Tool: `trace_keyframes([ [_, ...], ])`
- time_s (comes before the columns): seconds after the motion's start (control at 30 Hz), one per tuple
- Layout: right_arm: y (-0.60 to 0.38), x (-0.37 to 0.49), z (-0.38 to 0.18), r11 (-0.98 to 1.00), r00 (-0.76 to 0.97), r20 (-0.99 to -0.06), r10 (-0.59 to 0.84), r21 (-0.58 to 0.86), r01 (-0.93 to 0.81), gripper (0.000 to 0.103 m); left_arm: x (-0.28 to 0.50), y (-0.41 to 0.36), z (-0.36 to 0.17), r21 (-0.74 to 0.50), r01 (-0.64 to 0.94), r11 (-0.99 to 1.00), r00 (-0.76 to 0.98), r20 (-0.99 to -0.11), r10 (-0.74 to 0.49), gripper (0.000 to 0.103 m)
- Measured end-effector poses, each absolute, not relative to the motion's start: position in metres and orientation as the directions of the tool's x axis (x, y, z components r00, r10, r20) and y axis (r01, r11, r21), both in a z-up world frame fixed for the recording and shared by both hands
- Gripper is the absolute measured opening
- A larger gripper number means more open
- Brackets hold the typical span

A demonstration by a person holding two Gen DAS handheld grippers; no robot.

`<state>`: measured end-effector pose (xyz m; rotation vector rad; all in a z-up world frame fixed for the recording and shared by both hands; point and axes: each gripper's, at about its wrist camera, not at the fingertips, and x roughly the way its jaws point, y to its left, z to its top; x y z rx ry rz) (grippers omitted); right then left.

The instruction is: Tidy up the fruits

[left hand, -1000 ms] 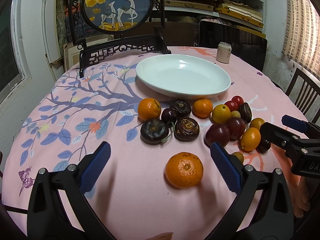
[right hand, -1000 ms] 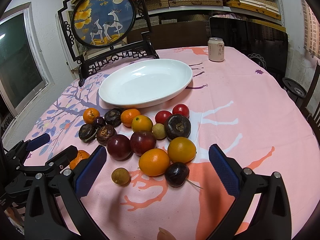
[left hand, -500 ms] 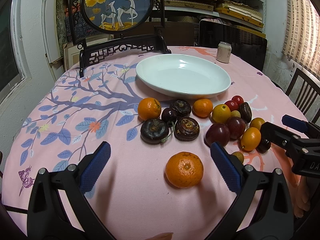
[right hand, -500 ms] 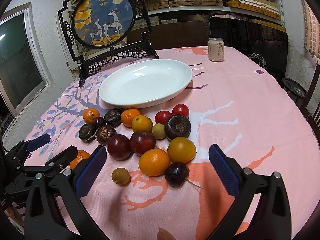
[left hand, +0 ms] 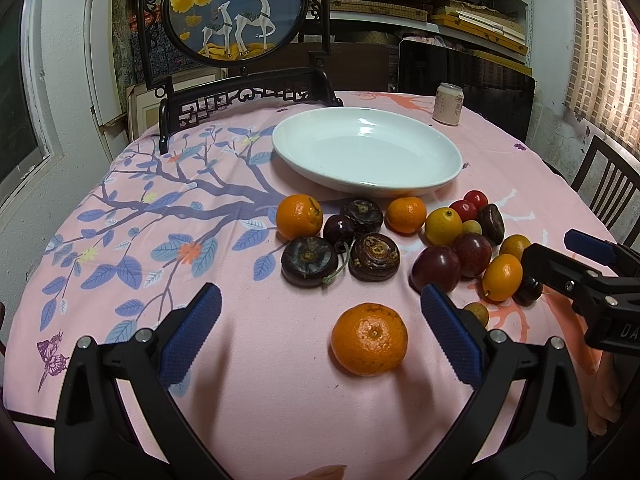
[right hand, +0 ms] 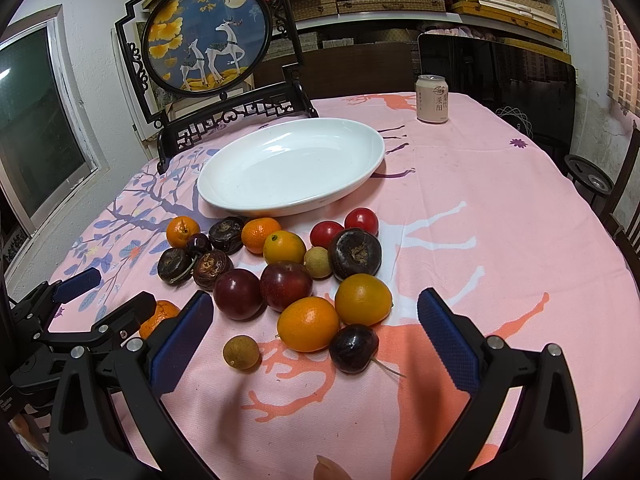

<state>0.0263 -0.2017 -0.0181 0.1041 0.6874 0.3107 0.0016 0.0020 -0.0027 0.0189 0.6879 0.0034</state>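
Observation:
Several fruits lie loose on the pink tablecloth in front of an empty white oval plate: oranges, dark plums, dark mangosteens, red tomatoes and small longans. My left gripper is open, with a lone mandarin on the cloth between its fingers. My right gripper is open and empty, with an orange, a dark cherry and a longan lying between its fingers. Each gripper shows at the edge of the other's view.
A drink can stands at the far right of the table. A framed deer screen on a black stand rises behind the plate. Dark chairs ring the table. Shelves of boxes fill the back wall.

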Motion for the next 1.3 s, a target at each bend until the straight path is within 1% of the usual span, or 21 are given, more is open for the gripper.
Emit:
trace_keyframes([
  [0.33,-0.201,0.028,-0.020,0.948,0.725,-0.610,0.318,0.197,-0.249,0.102,0.001,0.002,-0.007,0.015,0.007,1.000,0.767,-0.642,0.005,0.101],
  [0.47,-0.197,0.035,-0.026,0.939,0.665,-0.666,0.337,0.193,-0.284,0.102,0.002,0.006,-0.018,-0.009,0.017,1.000,0.742,-0.670,-0.018,0.101],
  [0.63,-0.214,0.027,-0.036,0.928,0.630,-0.686,0.365,0.211,-0.308,0.102,-0.003,0.011,-0.028,-0.026,0.071,0.997,0.701,-0.709,-0.069,0.101],
  [0.77,-0.228,0.012,-0.039,0.912,0.644,-0.649,0.406,0.235,-0.337,0.102,-0.013,0.007,-0.028,0.022,0.149,0.989,0.691,-0.718,-0.088,0.101],
  [0.83,-0.229,0.007,-0.040,0.912,0.648,-0.647,0.403,0.221,-0.347,0.102,-0.014,0.002,-0.029,0.058,0.167,0.984,0.686,-0.723,-0.074,0.101],
  [0.93,-0.231,0.009,-0.040,0.911,0.643,-0.649,0.407,0.235,-0.339,0.102,-0.010,-0.006,-0.027,0.069,0.193,0.979,0.683,-0.725,-0.084,0.101],
  [1.0,-0.235,0.011,-0.040,0.907,0.635,-0.650,0.418,0.262,-0.329,0.102,-0.004,-0.011,-0.026,0.086,0.199,0.976,0.690,-0.720,-0.077,0.095],
  [1.07,-0.241,0.012,-0.040,0.903,0.637,-0.640,0.430,0.294,-0.314,0.102,0.005,-0.014,-0.030,0.077,0.213,0.974,0.662,-0.745,-0.086,0.086],
  [1.13,-0.245,0.014,-0.041,0.897,0.636,-0.632,0.442,0.328,-0.298,0.102,0.012,-0.011,-0.033,0.061,0.200,0.978,0.638,-0.766,-0.083,0.080],
  [1.17,-0.246,0.015,-0.042,0.893,0.632,-0.632,0.449,0.340,-0.295,0.102,0.014,-0.009,-0.034,0.048,0.192,0.980,0.632,-0.771,-0.086,0.078],
  [1.23,-0.247,0.017,-0.043,0.890,0.622,-0.637,0.454,0.351,-0.290,0.102,0.020,-0.005,-0.034,0.010,0.185,0.983,0.617,-0.780,-0.108,0.078],
  [1.3,-0.246,0.018,-0.042,0.892,0.619,-0.642,0.451,0.347,-0.290,0.102,0.024,-0.007,-0.036,0.001,0.179,0.984,0.604,-0.790,-0.109,0.078],
])
